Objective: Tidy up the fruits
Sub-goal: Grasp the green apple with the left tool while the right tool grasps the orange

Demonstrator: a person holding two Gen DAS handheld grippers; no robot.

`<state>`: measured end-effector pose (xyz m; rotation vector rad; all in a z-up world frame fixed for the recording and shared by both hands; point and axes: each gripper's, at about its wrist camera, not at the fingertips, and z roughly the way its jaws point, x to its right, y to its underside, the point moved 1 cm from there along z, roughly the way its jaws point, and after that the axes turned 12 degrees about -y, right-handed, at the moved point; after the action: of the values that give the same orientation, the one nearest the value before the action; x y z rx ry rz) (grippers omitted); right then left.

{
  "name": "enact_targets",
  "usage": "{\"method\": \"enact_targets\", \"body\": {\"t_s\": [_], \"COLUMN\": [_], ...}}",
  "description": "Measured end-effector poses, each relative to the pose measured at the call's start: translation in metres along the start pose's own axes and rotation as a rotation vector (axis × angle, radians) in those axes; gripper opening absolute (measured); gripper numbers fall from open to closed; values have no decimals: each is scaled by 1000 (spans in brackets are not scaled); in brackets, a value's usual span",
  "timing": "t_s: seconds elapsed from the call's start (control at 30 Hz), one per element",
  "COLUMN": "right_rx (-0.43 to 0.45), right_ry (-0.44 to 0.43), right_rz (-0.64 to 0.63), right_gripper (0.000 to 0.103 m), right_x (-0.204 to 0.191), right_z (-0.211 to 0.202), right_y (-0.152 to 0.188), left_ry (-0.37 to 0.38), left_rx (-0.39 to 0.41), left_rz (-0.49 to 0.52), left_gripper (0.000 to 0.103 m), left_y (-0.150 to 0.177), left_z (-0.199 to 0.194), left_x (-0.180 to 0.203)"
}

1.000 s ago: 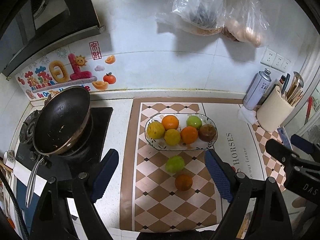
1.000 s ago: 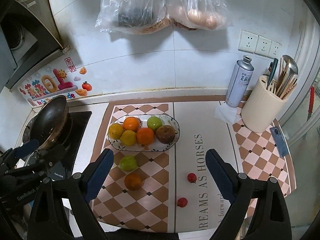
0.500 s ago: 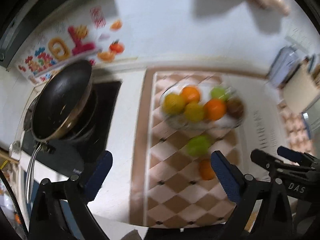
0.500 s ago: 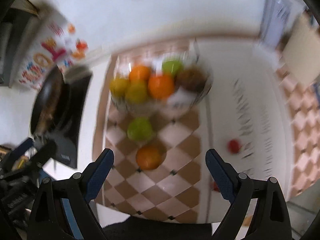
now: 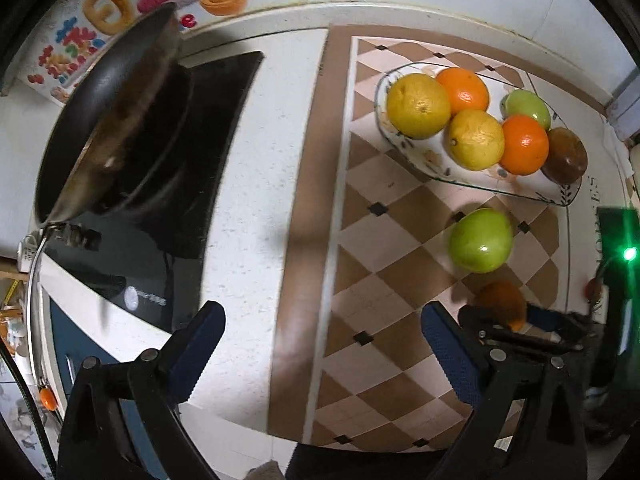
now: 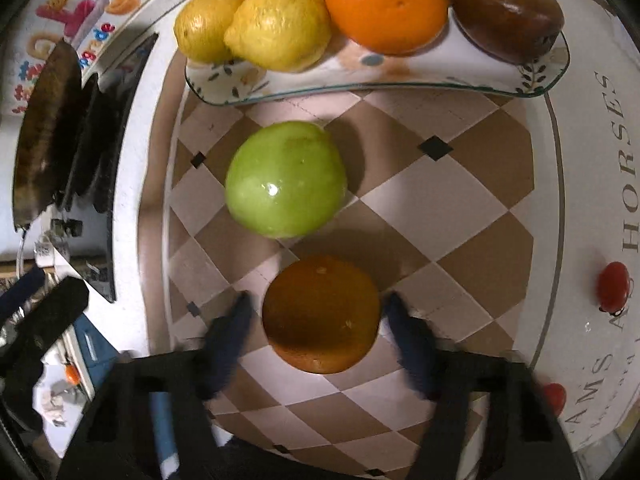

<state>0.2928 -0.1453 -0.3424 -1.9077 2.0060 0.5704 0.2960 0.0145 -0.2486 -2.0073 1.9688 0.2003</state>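
Observation:
A glass plate [image 6: 540, 84] holds lemons, oranges, a green apple and a brown fruit. On the checkered mat in front of it lie a loose green apple [image 6: 286, 180] and a loose orange [image 6: 320, 312]. My right gripper [image 6: 318, 320] points down over that orange. Its jaws are closing with the orange between the blurred fingers [image 6: 234, 328], and a thin gap still shows on the left side. My left gripper [image 5: 320, 320] hangs wide open over bare mat and counter, left of the apple [image 5: 480, 240], holding nothing. The orange [image 5: 500, 300] is partly hidden there by the right gripper.
A black frying pan [image 5: 108, 120] sits on the stove [image 5: 208, 140] at the left. Two small red tomatoes [image 6: 612, 286] lie on the mat's lettered part at the right. The plate's rim [image 5: 560, 200] is close behind the apple.
Both grippers have dropped toward the counter and tilted downward. The right jaws went from wide open to narrow around the loose orange. The left jaws stand a little wider.

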Motion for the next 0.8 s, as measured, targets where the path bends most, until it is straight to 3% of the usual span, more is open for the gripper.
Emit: {"method": "enact_targets", "body": {"t_s": [0.23, 0.57, 0.6, 0.73, 0.8], "right_rx": [87, 180, 183, 180, 174], "right_ry": [26, 56, 55, 52, 50], "right_rz": [78, 197, 199, 203, 195], "right_gripper": [58, 58, 58, 58, 58], "right_x": [42, 104, 107, 113, 113], "right_z": [-43, -83, -85, -89, -91], "right_y": [8, 9, 7, 5, 2], "left_ry": [121, 140, 149, 157, 140], "left_rx": [-44, -84, -86, -85, -57], "left_rz": [59, 260, 273, 288, 286], "left_gripper": [100, 100, 97, 61, 57], "left_y": [-28, -46, -47, -46, -46], "left_z": [6, 38, 42, 53, 55], "left_x": [44, 135, 140, 152, 151]}}
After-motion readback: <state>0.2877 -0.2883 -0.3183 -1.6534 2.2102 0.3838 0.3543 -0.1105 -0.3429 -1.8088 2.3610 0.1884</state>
